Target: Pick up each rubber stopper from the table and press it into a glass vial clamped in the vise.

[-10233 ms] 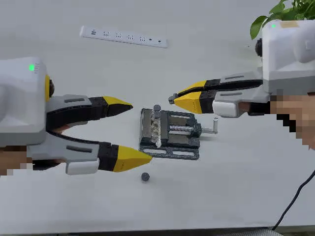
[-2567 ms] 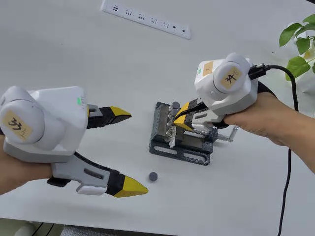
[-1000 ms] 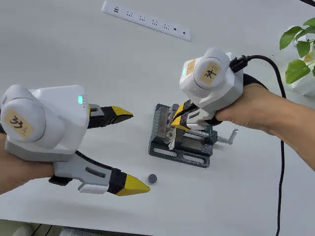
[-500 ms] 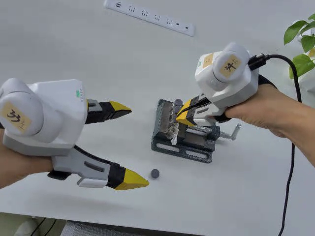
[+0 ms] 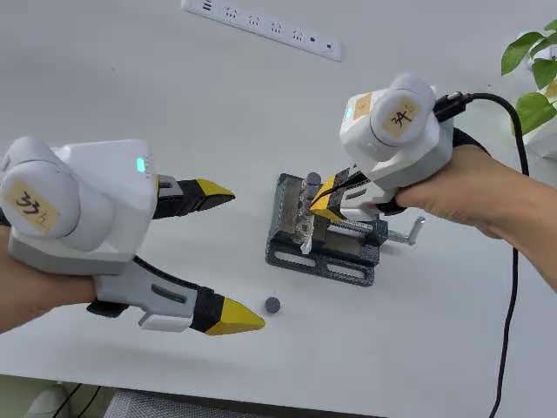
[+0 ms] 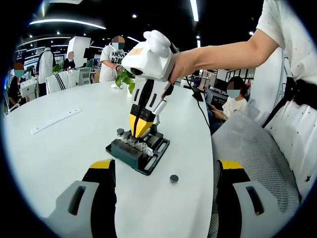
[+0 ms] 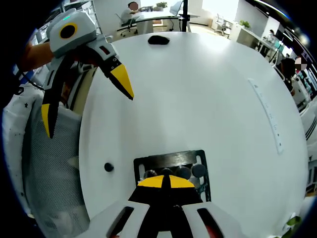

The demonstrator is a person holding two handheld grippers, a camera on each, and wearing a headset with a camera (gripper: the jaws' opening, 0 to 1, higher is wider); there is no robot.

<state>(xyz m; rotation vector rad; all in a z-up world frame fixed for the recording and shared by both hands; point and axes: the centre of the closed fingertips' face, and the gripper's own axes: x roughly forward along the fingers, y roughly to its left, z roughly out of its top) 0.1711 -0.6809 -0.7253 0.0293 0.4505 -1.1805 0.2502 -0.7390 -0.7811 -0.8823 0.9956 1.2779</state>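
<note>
Right claw is clenched, yellow tips squeezed together. It points down onto the row of clear glass vials held in the dark grey metal vise. Honestly can't tell if a stopper is pinched between the tips, they sit too tight together to see. In the right gripper view the vise is right under the jaws, and a couple of round grey tops sit at the right end of the row. From the head view, the end vial farthest from me has a grey cap on it.

Left claw is released, jaws spread wide. It hangs over the white counter to the left of the vise and isn't touching anything. One small dark grey round rubber stopper lies loose on the counter, just past the tip of the left claw's lower jaw. It's near the front edge of the vise base but apart from it. The left gripper view shows that stopper lying between its two jaws, with the vise behind it and the right claw standing nearly straight up over the vials.

Other stuff: a long white power strip at the far side of the counter, a green leafy plant off to the right, and a black cable trailing from the right claw's body.
</note>
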